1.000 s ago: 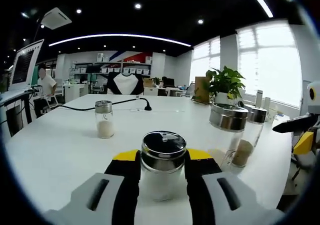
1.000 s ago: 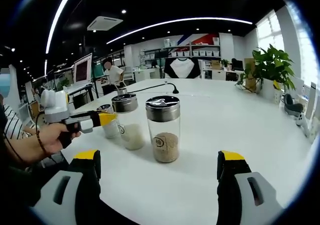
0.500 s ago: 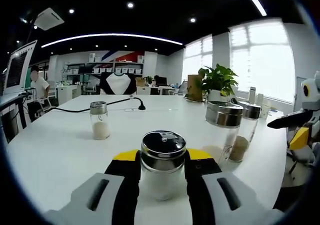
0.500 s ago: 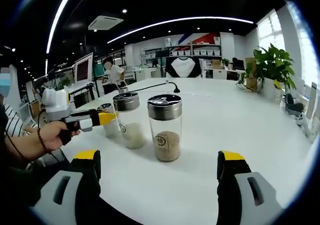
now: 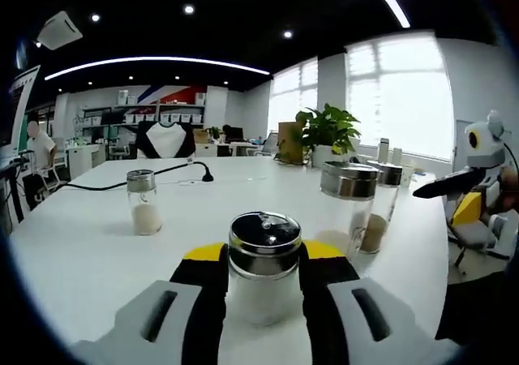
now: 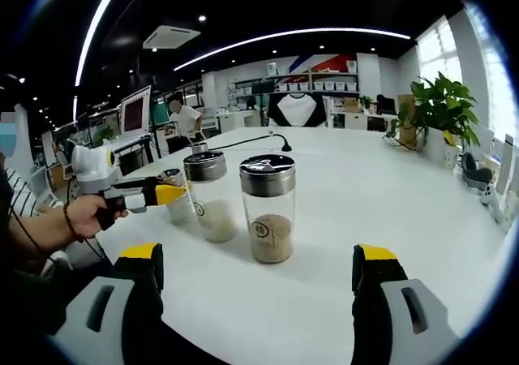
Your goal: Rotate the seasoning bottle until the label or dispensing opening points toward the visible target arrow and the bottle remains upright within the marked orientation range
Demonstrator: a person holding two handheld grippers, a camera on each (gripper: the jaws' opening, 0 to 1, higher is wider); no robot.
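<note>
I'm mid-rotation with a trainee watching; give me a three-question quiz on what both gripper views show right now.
1. True or false: the left gripper is shut on the glass seasoning bottle with white powder and a steel lid.
2. How many glass shaker bottles stand on the white table in the left gripper view, counting the held one?
3. In the right gripper view, which bottle is nearest the right gripper? A) tall glass bottle with brown powder B) glass bottle with pale powder C) the held one

Key: 1 true, its fingers press both sides. 2 four. 3 A; the right gripper is open and apart from it.
</note>
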